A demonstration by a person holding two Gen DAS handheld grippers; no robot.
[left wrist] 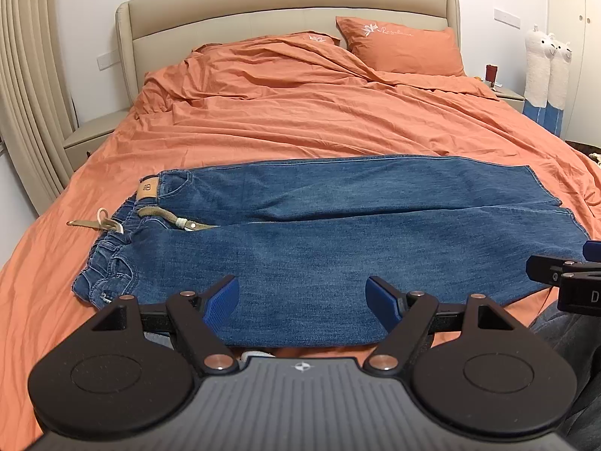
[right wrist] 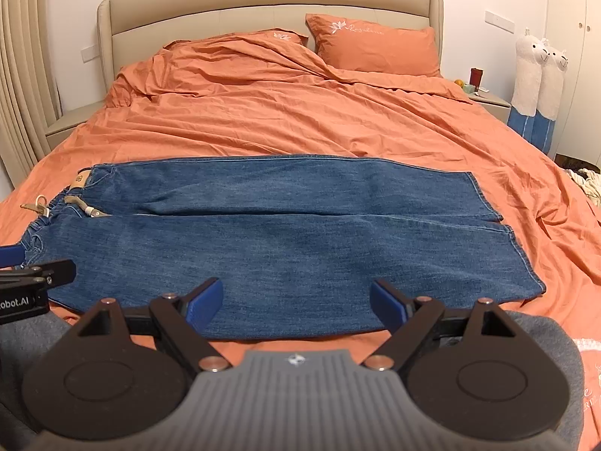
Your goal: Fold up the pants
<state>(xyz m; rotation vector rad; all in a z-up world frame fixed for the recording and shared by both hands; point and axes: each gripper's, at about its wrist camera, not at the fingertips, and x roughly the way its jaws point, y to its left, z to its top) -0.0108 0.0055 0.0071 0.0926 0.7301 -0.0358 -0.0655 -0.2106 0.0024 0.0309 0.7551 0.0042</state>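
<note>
Two open claws; pants (left wrist: 319, 240) flat on bed (left wrist: 300, 120).

Both my wrist cameras sit low at the bed's foot, facing the headboard (left wrist: 285, 3) — the left nearer the jeans' (right wrist: 263, 240) waistband; both share jeans and bed (right wrist: 300, 120).
</note>
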